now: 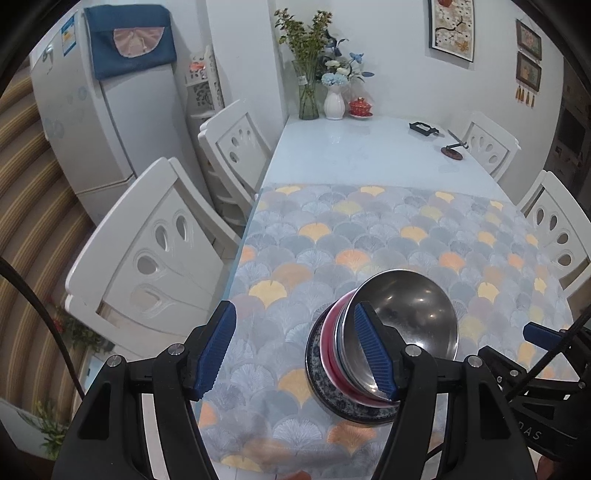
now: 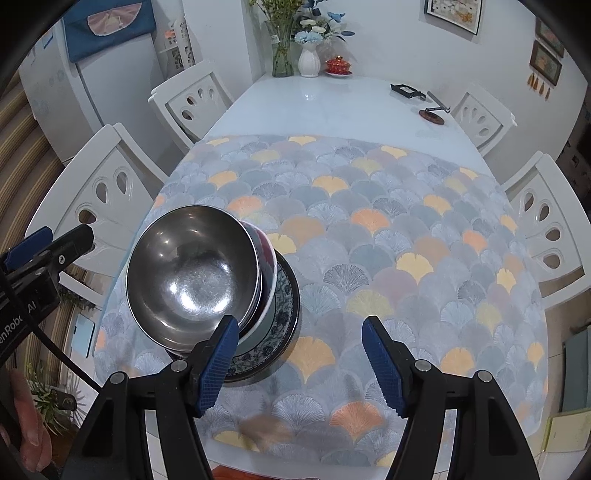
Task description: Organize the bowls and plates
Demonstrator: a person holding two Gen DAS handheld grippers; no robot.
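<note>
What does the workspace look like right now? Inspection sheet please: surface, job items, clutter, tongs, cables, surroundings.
Surface: white table, its near half under a fan-pattern cloth.
Job's things: steel bowl on top of nested bowls, all on a blue-patterned plate; the stack leans.
Clutter: black holder, small stand, two vases, red lidded cup at the far end.
Grippers: left tongs open, nothing between the pads; right tongs open, empty, beside the stack.
Cables: black cable at the left.
Surroundings: white chairs, fridge, framed pictures.
</note>
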